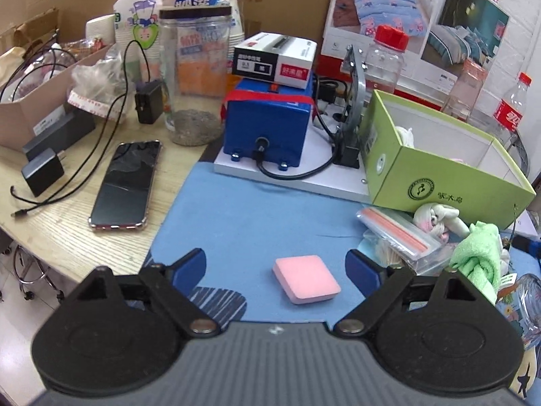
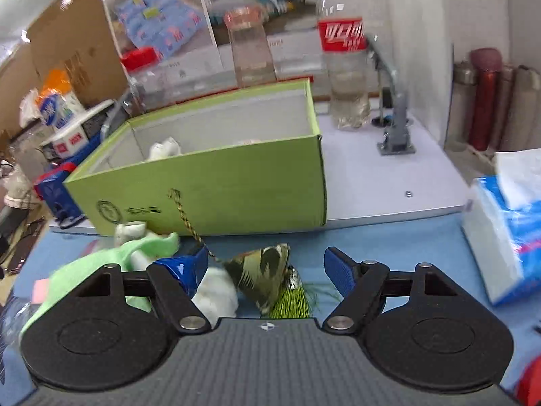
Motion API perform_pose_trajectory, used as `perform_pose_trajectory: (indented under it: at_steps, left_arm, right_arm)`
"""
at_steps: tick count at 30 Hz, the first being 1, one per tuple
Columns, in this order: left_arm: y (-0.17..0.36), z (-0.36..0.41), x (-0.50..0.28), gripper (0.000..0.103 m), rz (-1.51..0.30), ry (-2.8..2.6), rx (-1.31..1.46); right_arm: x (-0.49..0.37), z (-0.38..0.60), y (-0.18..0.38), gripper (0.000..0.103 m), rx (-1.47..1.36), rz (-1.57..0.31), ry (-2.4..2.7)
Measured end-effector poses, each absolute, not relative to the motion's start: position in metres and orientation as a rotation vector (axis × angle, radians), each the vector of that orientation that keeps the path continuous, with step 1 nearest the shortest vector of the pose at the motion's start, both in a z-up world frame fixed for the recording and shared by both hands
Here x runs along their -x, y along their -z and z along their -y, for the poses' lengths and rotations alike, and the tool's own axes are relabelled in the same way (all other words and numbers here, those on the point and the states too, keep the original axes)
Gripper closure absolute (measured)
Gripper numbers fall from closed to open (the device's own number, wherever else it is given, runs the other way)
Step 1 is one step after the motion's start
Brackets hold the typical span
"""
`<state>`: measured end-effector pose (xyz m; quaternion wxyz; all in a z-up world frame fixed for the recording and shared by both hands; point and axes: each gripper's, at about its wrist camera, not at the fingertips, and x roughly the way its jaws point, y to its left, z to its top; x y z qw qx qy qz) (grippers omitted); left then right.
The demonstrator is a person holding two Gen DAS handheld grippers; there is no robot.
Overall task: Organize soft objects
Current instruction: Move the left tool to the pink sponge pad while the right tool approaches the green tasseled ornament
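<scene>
Camouflage pouch (image 2: 262, 275) lying on the blue mat just in front of the green box (image 2: 209, 189), between the spread fingers of the right gripper (image 2: 265, 264). Long axis slanted, green tassel (image 2: 292, 299) toward the camera, cord toward the box. Risk: snagging cord or white plush (image 2: 218, 292) on closing. Left gripper (image 1: 275, 264) released, straddling pink sponge (image 1: 306, 279).

The left claw (image 1: 275, 269) fills the bottom of its frame, jaws spread wide, blue-padded fingertips (image 1: 191, 264) well apart and gripping nothing. The right claw (image 2: 267, 267) sits likewise at the bottom of its frame, jaws also wide, its blue fingertips (image 2: 338, 270) closed on nothing.
</scene>
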<state>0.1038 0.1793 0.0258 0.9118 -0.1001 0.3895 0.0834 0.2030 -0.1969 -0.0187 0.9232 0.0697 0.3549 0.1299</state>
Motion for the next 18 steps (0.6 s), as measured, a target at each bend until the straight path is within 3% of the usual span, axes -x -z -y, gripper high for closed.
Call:
perform_pose_trajectory:
  at_steps: [4, 10, 15, 18]
  left_arm:
    - [-0.02, -0.175, -0.112, 0.013, -0.825, -0.18, 0.185]
    - [-0.017, -0.174, -0.12, 0.013, -0.831, -0.174, 0.186]
    - [-0.012, -0.175, -0.125, 0.013, -0.848, -0.178, 0.193]
    - [-0.008, -0.179, -0.131, 0.013, -0.867, -0.181, 0.241]
  right_arm:
    - [-0.237, 0.193, 0.042, 0.041, -0.127, -0.832, -0.228]
    - [-0.215, 0.215, 0.046, 0.04, 0.018, -0.847, -0.136]
    - [-0.169, 0.253, 0.046, 0.039, 0.008, -0.824, -0.05]
    - [-0.134, 0.265, 0.035, 0.039, -0.057, -0.715, -0.011]
